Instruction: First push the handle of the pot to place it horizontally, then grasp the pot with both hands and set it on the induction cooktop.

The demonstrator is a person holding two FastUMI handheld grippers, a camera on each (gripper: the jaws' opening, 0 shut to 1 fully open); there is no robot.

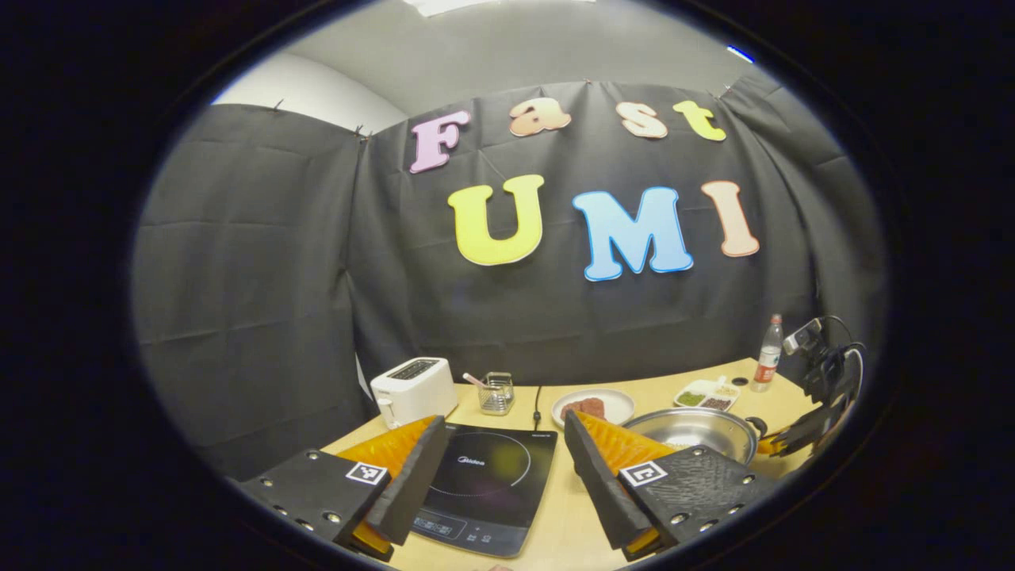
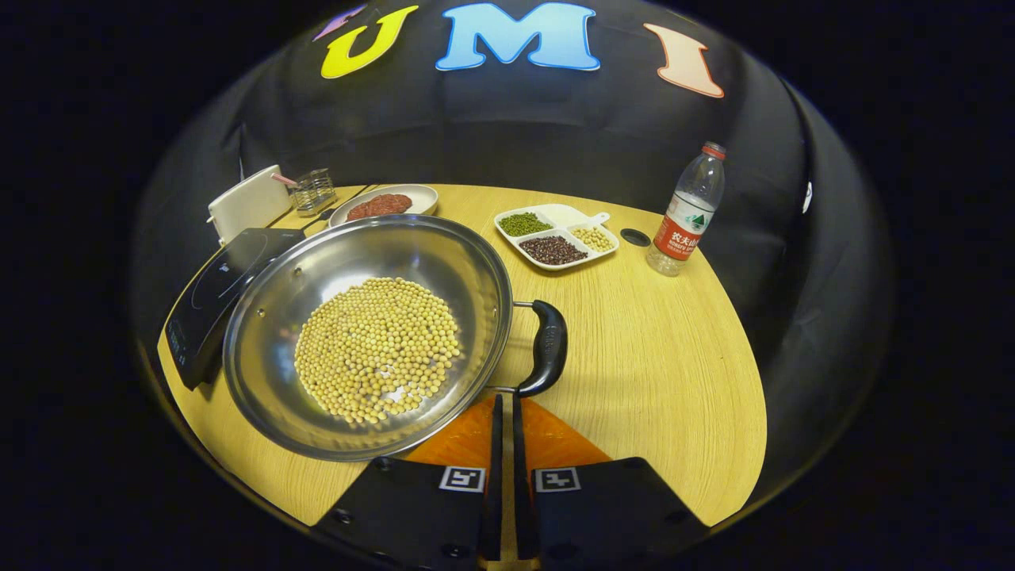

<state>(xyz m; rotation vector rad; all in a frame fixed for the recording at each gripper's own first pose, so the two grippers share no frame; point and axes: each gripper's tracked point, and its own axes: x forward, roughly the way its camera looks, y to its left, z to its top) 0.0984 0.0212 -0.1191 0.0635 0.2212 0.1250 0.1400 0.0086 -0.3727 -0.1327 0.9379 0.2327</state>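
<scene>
A wide steel pot (image 2: 333, 266) holding soybeans (image 2: 377, 349) sits on the wooden table in the right gripper view. Its black side handle (image 2: 547, 342) points to the right. My right gripper (image 2: 505, 400) is shut with nothing in it, its tips just below the handle's near end. The black induction cooktop (image 2: 210, 297) lies to the left of the pot, whose rim overlaps its edge. In the left gripper view my left gripper (image 1: 503, 424) stands open above the cooktop (image 1: 492, 476). The pot (image 1: 698, 432) is to its right, with the right gripper (image 1: 797, 438) at the pot's handle.
A white toaster (image 1: 412, 388), a wire holder (image 1: 497, 392) and a plate of meat (image 1: 593, 406) stand behind the cooktop. A divided dish of beans (image 2: 555, 235) and a water bottle (image 2: 688, 210) stand at the back right. Bare tabletop (image 2: 658, 341) lies right of the pot.
</scene>
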